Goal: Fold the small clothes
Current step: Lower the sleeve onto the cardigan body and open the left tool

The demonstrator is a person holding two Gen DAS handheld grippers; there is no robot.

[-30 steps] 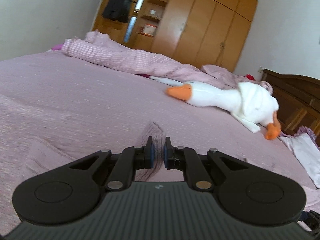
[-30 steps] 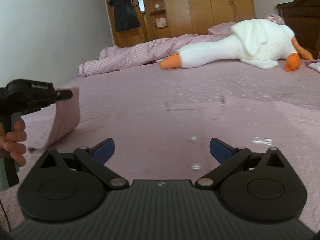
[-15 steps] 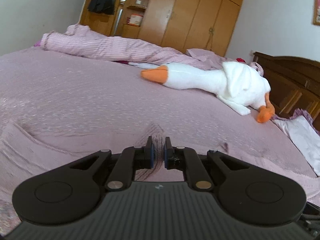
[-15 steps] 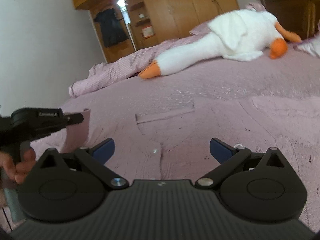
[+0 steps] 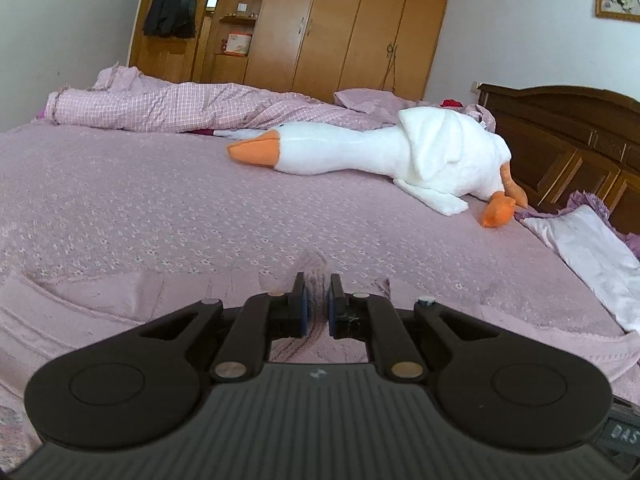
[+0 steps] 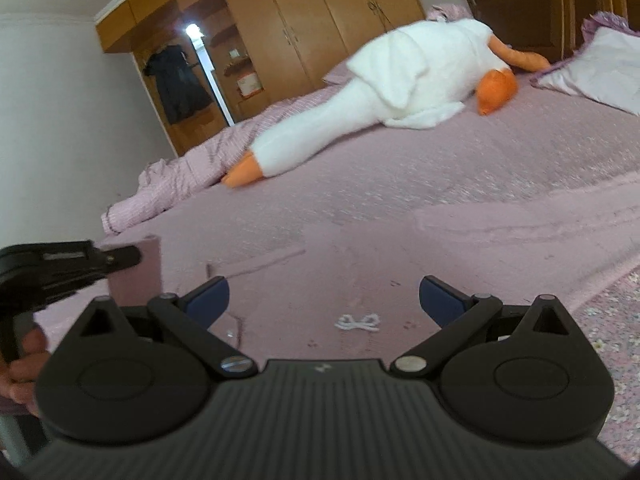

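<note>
Now the pink garment (image 6: 460,248) lies spread on the bed (image 5: 160,200), one edge pinched in the left gripper (image 5: 316,300) and carried lower than a second ago (fold likely closing); the right gripper (image 6: 324,296) hovers, jaws spread, empty.

Bed (image 5: 160,208): near half open.
Far side is blocked by goose (image 5: 384,152), duvet (image 5: 160,108) and pillow (image 5: 592,248).
</note>
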